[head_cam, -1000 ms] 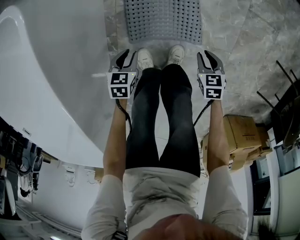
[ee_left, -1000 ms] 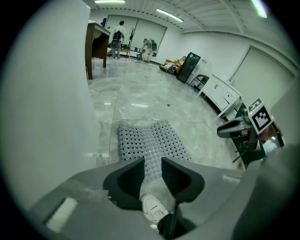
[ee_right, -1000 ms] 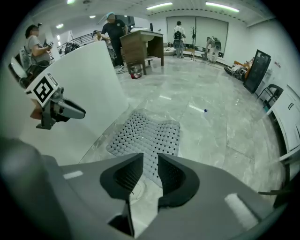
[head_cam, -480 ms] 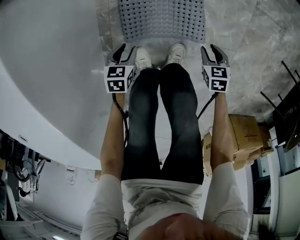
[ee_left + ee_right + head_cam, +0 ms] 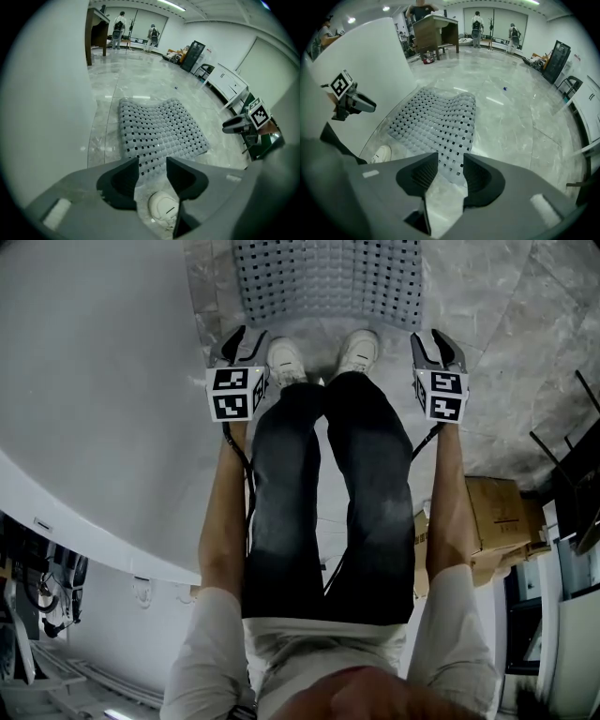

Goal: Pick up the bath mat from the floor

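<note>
A grey bath mat (image 5: 328, 277) with rows of small holes lies flat on the marble floor just ahead of the person's white shoes (image 5: 286, 360). It fills the middle of the left gripper view (image 5: 159, 131) and the right gripper view (image 5: 436, 124). My left gripper (image 5: 240, 341) hangs above the floor beside the left shoe, short of the mat's near left corner. My right gripper (image 5: 439, 343) hangs beside the right shoe, short of the near right corner. Both sets of jaws are opening, and nothing is between them.
A white bathtub wall (image 5: 103, 409) curves along the left, close to the mat's left edge. A cardboard box (image 5: 497, 512) sits behind on the right, with dark furniture (image 5: 572, 484) beyond it. Marble floor (image 5: 506, 324) spreads to the right of the mat. Far off, people stand near a wooden desk (image 5: 436, 33).
Both grippers have moved forward toward the mat's near edge and spread a little apart, and their jaws have widened. The view has shifted forward, showing more of the mat.
</note>
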The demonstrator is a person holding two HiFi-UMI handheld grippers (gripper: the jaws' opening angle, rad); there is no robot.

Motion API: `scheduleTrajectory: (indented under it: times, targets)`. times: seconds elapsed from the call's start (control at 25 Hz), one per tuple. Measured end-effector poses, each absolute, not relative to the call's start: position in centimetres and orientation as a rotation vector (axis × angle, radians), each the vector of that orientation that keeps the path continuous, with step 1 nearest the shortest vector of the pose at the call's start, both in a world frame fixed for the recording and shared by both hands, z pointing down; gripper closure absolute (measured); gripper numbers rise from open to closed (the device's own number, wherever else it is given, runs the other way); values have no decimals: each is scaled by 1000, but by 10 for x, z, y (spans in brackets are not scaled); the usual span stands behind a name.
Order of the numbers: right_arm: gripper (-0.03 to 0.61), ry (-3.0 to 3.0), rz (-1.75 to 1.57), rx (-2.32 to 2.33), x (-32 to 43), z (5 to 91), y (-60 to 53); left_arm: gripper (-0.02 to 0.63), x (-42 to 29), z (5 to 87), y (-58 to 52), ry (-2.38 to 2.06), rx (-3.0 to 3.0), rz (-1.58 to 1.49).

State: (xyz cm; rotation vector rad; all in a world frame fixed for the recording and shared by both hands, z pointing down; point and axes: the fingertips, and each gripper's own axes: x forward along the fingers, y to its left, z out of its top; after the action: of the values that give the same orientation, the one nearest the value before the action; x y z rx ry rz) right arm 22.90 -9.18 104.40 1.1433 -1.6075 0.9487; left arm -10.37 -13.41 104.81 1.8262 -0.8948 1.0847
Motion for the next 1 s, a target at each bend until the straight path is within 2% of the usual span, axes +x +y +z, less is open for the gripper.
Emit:
scheduleTrajectory:
  times: [0.44, 0.76, 1.0]
  targets:
    - [370, -1587, 965, 1122, 235, 1097, -91, 399, -114, 1106, -133, -896, 1779, 1105]
    - [290, -1567, 1020, 1101, 237, 1131, -87, 353, -122, 1140, -137, -900, 1743, 1119]
    - [255, -1535, 1032, 1123, 240, 1157, -90, 317, -123, 1165, -138, -884, 1737, 1130]
